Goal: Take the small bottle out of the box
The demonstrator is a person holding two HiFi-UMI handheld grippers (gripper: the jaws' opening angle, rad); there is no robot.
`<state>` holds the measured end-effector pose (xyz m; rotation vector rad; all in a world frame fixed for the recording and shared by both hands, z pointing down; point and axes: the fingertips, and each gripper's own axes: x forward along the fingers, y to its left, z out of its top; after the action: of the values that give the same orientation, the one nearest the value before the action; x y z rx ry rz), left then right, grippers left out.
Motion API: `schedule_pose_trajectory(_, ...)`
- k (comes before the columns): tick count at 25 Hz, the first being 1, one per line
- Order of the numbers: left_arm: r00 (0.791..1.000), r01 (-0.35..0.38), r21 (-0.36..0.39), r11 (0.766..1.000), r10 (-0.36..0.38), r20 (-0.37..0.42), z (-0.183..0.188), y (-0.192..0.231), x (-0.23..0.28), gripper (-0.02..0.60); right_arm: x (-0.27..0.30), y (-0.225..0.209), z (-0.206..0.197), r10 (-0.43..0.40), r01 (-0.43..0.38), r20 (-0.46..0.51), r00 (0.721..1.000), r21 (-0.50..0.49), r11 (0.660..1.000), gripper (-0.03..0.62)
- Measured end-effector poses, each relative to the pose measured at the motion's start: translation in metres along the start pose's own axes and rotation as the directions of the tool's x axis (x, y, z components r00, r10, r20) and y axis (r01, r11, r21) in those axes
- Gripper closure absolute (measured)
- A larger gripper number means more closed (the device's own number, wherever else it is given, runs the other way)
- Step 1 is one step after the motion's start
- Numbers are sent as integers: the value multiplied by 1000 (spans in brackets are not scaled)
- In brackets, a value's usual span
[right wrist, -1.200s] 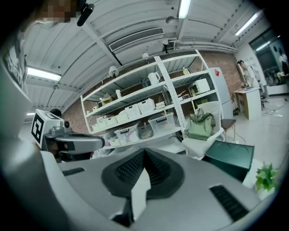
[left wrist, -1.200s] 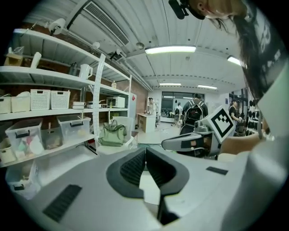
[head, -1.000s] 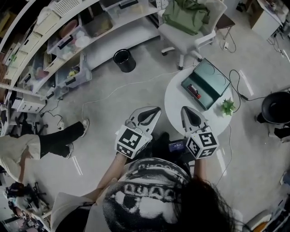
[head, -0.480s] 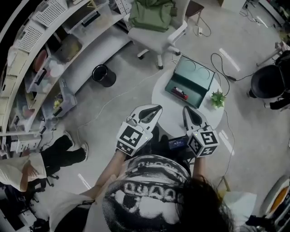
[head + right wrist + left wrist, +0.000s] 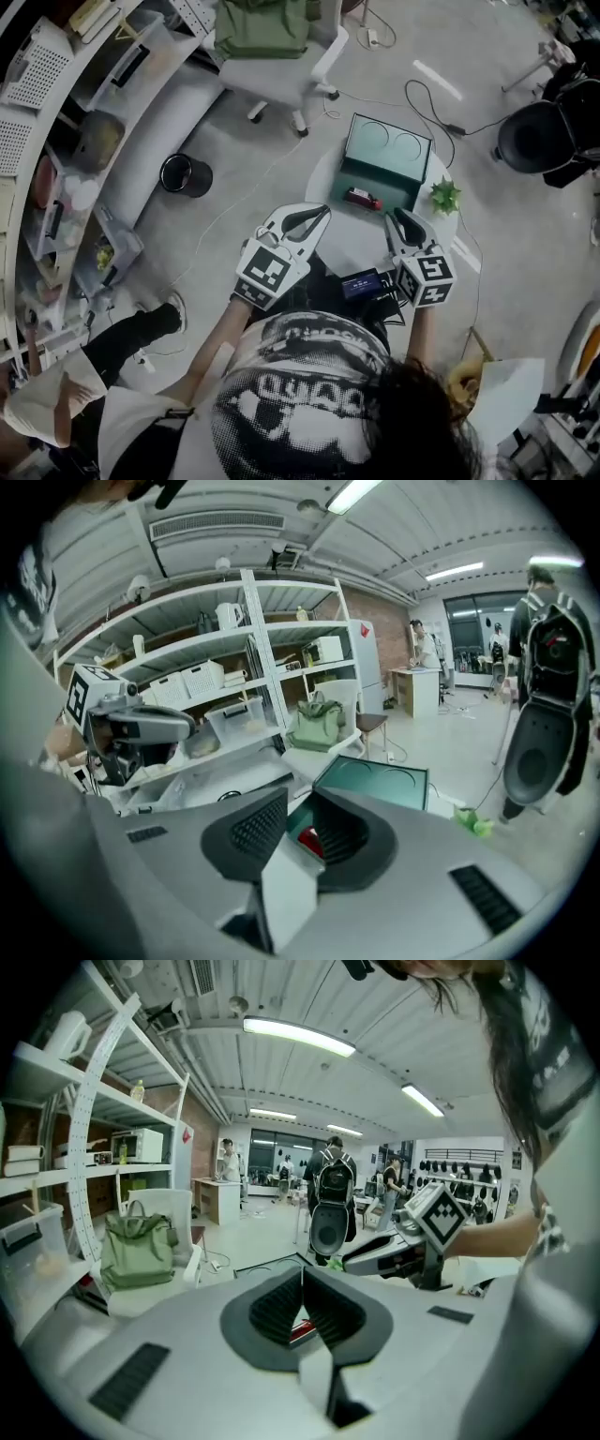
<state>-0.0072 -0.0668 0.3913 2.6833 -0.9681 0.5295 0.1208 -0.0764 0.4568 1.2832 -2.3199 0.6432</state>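
Observation:
A green box (image 5: 384, 164) lies open on the round white table (image 5: 342, 234), its lid tipped back. The small red bottle (image 5: 361, 198) lies in the box's near part. Both grippers hover over the table's near edge, short of the box. My left gripper (image 5: 317, 214) is shut and holds nothing; in the left gripper view its pads (image 5: 302, 1274) meet. My right gripper (image 5: 403, 218) has its jaws opening with nothing between them. Through that gap (image 5: 300, 801) the red bottle (image 5: 307, 839) and the green box (image 5: 375, 780) show farther off.
A small green plant (image 5: 443, 196) stands on the table right of the box. A white office chair with a green bag (image 5: 267, 28) is beyond, with a black bin (image 5: 185, 174) and shelving (image 5: 56, 141) to the left. A black chair (image 5: 534, 141) and floor cables are to the right. A person's legs (image 5: 122, 337) are at left.
The head camera has turned, so the table and box now lie straighter ahead and nearer. Both grippers stay over the table's near edge. The right jaws now show a small gap.

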Motion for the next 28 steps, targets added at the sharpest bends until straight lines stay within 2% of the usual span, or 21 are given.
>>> schedule_pose_trajectory(4, 997, 69, -3, 998, -69, -16, -4, 14, 11, 568, 19, -18, -15, -7, -2, -117, 993, -73, 997, 460)
schedule_pose_trajectory(8, 992, 124, 2, 992, -124, -33, -9, 25, 23, 568, 47, -41, -26, 17, -38, -197, 980, -103, 994, 456)
schedule_pose_trajectory(12, 985, 168, 7, 986, -167, -49, -16, 32, 35, 568, 80, -57, -44, 39, -99, -321, 946, -175, 979, 454)
schedule_pose_trajectory(14, 982, 183, 6, 983, -182, -54, -18, 35, 40, 568, 96, -61, -57, 52, -153, -400, 915, -224, 963, 450)
schedule_pose_trajectory(19, 976, 208, -13, 978, -208, -59, -22, 41, 50, 568, 124, -53, -94, 98, -315, -573, 814, -293, 903, 433)
schedule_pose_trajectory(21, 974, 217, -18, 976, -217, -59, -24, 44, 53, 568, 131, -50, -105, 101, -379, -629, 771, -325, 866, 433)
schedule_pose_trajectory(25, 971, 229, -22, 973, -230, -67, -29, 48, 56, 568, 135, -52, -125, 59, -511, -742, 667, -399, 762, 433)
schedule_pose_trajectory(28, 971, 224, -31, 974, -226, -79, -35, 53, 58, 568, 140, -47, -135, 64, -570, -782, 619, -392, 722, 444)
